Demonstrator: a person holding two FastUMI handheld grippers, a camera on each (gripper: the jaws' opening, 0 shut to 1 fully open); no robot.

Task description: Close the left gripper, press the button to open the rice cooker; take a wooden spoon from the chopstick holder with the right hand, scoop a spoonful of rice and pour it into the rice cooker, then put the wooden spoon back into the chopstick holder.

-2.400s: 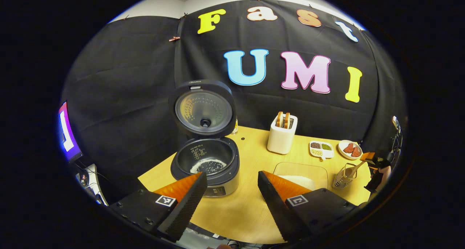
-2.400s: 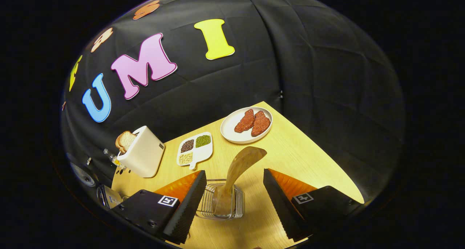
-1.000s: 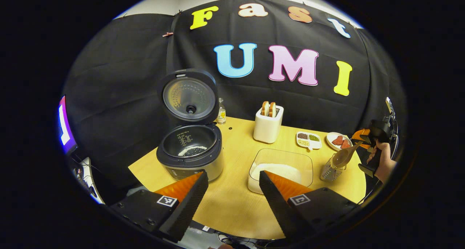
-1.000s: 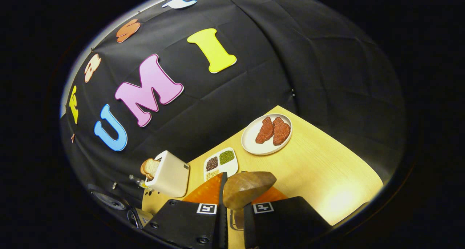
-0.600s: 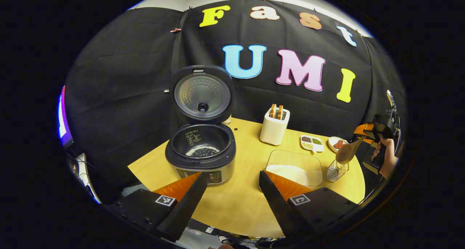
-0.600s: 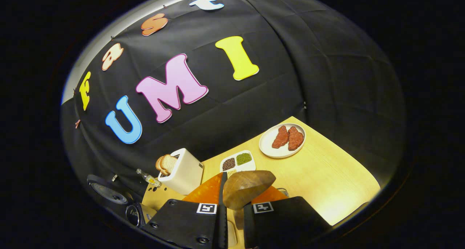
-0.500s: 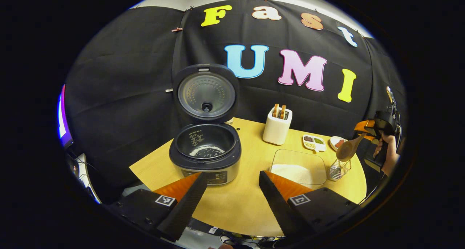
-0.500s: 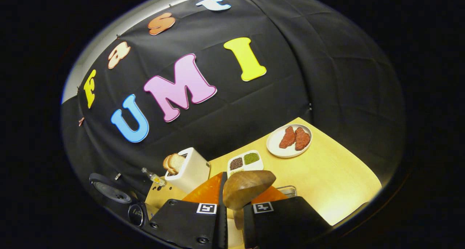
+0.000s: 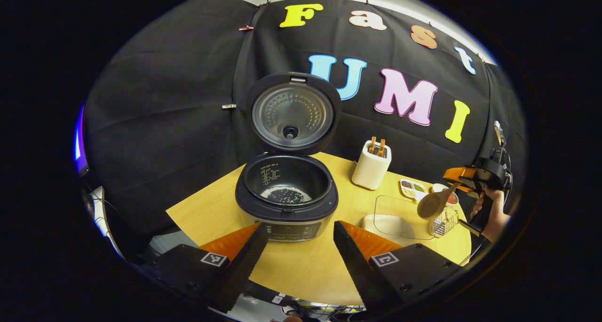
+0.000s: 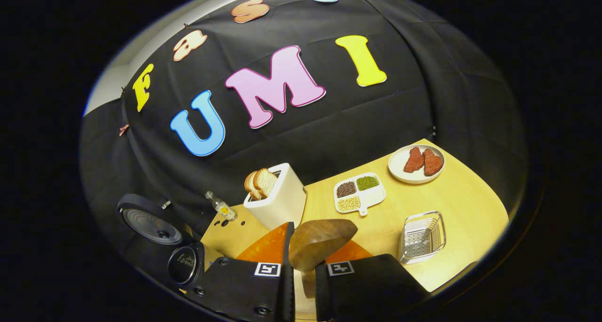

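The rice cooker (image 9: 287, 195) stands open on the wooden table, its lid (image 9: 291, 113) upright and a little rice in the pot. My left gripper (image 9: 296, 249) hangs open in front of it, holding nothing. The wooden spoon (image 9: 433, 203) hangs in the air above the wire chopstick holder (image 9: 442, 221), held by the right gripper (image 9: 463, 178) in a person's hand (image 9: 489, 211). In the right gripper view my right gripper (image 10: 303, 265) is shut on the wooden spoon (image 10: 320, 239), whose bowl sticks up between the fingers. The chopstick holder (image 10: 421, 237) lies lower right, apart from the spoon.
A clear container of rice (image 9: 397, 216) sits between cooker and holder. Behind stand a white toaster (image 10: 277, 200), a divided dish of beans (image 10: 360, 190), a plate of meat (image 10: 416, 162) and a small bottle (image 10: 221, 207). The cooker (image 10: 155, 228) is at the lower left.
The right gripper shut on the spoon, lifted it out of the holder and swung left towards the rice. The left gripper stayed open and drifted, bringing the cooker to the centre of its view.
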